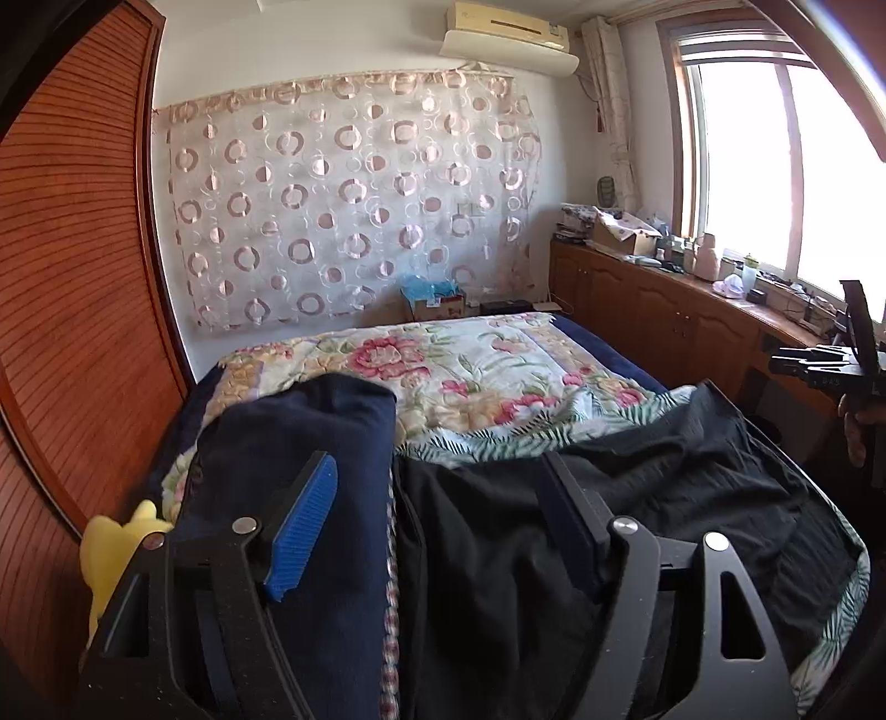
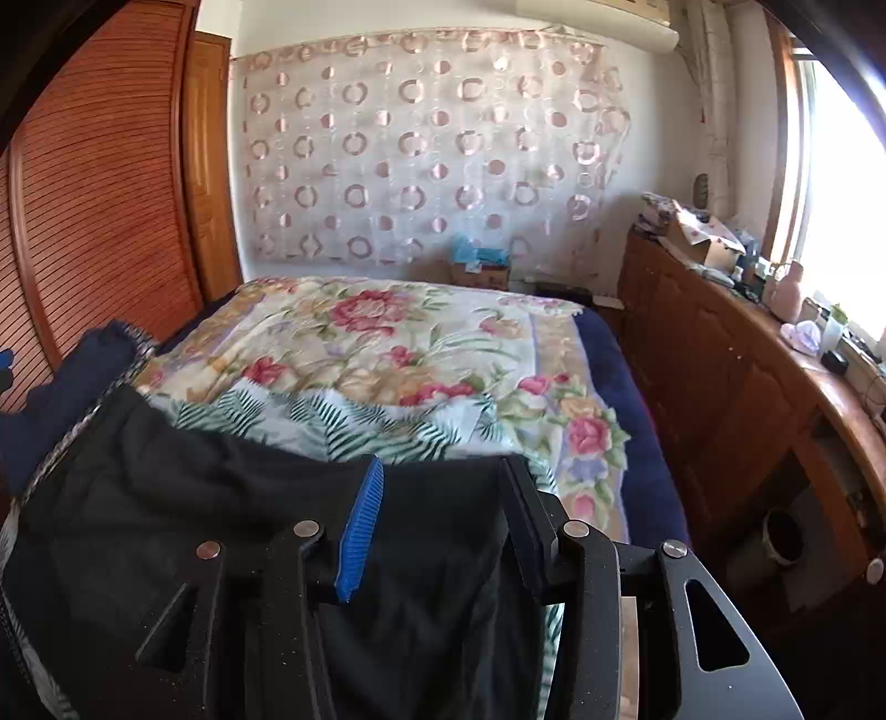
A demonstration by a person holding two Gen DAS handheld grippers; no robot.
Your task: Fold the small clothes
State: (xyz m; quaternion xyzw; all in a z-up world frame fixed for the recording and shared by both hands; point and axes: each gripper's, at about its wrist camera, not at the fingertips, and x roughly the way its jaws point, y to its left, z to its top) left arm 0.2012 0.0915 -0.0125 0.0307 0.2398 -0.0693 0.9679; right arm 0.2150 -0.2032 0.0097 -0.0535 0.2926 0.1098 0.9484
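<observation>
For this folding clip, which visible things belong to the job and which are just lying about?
Job: crumpled black garment; folded navy blue garment; left gripper; right gripper.

Lying about: yellow plush toy; floral quilt; open cardboard box; pink bottle.

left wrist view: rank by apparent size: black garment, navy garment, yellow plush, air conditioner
1. black garment
2. navy garment, though nearness inflates both and the left gripper covers parts
3. air conditioner and yellow plush: look similar; plush is near and partly hidden, so unranked
</observation>
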